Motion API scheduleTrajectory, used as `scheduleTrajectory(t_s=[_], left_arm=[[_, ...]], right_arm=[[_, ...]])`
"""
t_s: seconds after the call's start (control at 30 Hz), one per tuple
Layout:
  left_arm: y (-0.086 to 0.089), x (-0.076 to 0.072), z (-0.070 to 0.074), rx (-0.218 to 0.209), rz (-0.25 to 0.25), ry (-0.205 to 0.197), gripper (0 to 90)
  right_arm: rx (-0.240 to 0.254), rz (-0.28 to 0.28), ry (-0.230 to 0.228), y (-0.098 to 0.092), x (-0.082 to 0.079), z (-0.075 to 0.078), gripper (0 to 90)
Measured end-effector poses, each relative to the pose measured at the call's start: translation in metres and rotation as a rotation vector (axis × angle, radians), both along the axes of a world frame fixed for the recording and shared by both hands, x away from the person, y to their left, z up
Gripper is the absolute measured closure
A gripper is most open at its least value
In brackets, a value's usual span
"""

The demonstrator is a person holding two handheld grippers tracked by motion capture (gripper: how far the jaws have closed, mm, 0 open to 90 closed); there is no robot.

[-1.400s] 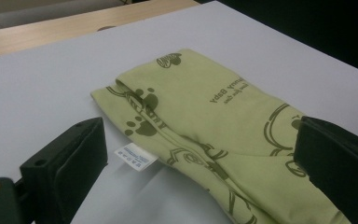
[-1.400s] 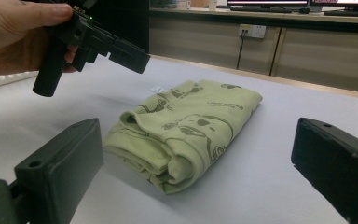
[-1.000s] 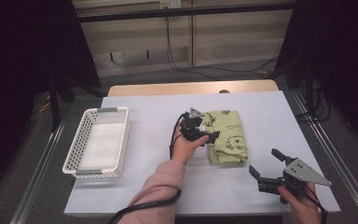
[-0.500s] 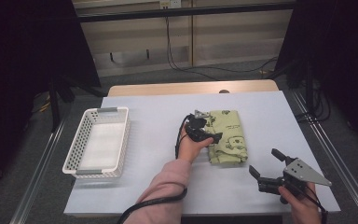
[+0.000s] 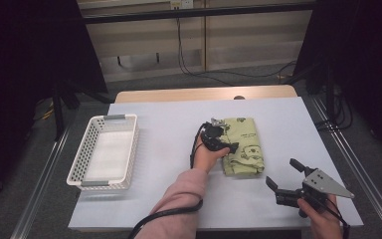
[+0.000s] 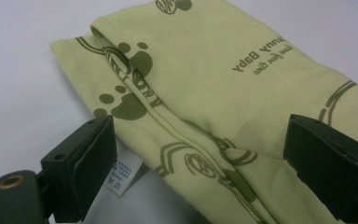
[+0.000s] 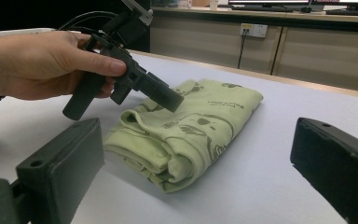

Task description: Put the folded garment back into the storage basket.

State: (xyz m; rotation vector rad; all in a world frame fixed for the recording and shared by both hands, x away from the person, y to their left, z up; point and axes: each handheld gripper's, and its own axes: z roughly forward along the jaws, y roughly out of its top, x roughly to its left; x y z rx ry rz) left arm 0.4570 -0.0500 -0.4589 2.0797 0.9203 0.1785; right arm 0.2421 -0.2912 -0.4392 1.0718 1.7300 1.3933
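White tabletop [image 5: 169,209], dark room around it, wood-faced cabinets along the back wall. On the table: a white perforated basket [image 5: 104,152] toward the left edge, apparently with nothing in it, and a folded green cloth [image 5: 244,144] right of centre, nearer the middle than any corner.

Cloth: pale green knit, printed with dark olive paw marks, cartoon animal shapes and a line of lettering; a small white care label [image 6: 121,175] pokes out of one folded edge. Folded into a thick oblong of several layers.

Left gripper [image 5: 224,144] sits at the cloth's left edge. Its jaws stand wide and have just been closing a little — in the left gripper view the folded edge lies between the pads [image 6: 86,163], but I see no pad pressing on fabric yet. Right gripper [image 5: 283,174] hovers near the front right of the table, jaws spread wide, nothing between them, well apart from the cloth.

Handling judgement: light, soft, limp — it will sag and may unfold if lifted by a single layer. Not fragile, not slippery; the knit should grip well against the pads. Best hold, I think, is across the whole stacked fold at the left edge, so that all layers are pinched together. Taking only the top ply risks the bundle opening out.
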Motion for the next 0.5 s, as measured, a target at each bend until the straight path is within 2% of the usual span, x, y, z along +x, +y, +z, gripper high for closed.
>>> scheduleTrajectory(t_s=[0.07, 0.13, 0.17, 0.2, 0.27, 0.3, 0.33, 0.37, 0.43, 0.47, 0.5], left_arm=[[0.0009, 0.0016, -0.0001, 0.037, -0.017, -0.005, 10.5], [-0.0005, 0.0017, -0.0013, 0.027, -0.011, 0.003, 10.7], [-0.0007, 0.0016, -0.0023, 0.039, -0.009, -0.011, 12.0], [-0.0019, 0.0011, -0.0031, 0.022, -0.003, -0.006, 12.0], [-0.0018, 0.0013, -0.0031, 0.031, -0.011, -0.004, 12.9], [-0.0009, 0.0011, -0.0019, 0.050, -0.029, -0.005, 14.8], [-0.0027, 0.0001, -0.0030, 0.029, -0.013, -0.011, 17.3], [-0.0025, -0.0006, -0.0014, 0.036, -0.016, 0.010, 19.7], [-0.0043, -0.0022, -0.0006, 0.021, 0.003, 0.021, 21.2], [-0.0048, -0.0029, 0.0002, 0.020, 0.008, 0.036, 23.9], [-0.0050, -0.0030, 0.0010, 0.026, 0.005, 0.036, 27.5]], right_arm=[[0.003, 0.001, 0.002, 0.0001, 0.0000, -0.0001, 2.2], [0.002, 0.002, 0.001, 0.0001, 0.0001, -0.0002, 2.2], [0.003, 0.002, 0.001, 0.0001, 0.0000, -0.0001, 2.2], [0.003, 0.002, 0.001, 0.0001, 0.0000, -0.0001, 2.2], [0.003, 0.001, 0.002, -0.0001, 0.0001, -0.0002, 2.2], [0.002, -0.002, 0.004, -0.0003, 0.0001, -0.0002, 2.1], [0.002, 0.001, 0.005, -0.0004, 0.0001, -0.0002, 2.2], [0.003, 0.002, 0.004, -0.0004, 0.0002, -0.0001, 2.2], [0.003, 0.003, 0.004, -0.0004, 0.0003, -0.0002, 2.2], [0.002, 0.000, 0.004, -0.0002, 0.0003, -0.0002, 2.2], [0.000, 0.001, 0.004, -0.0001, 0.0005, -0.0002, 2.1]])
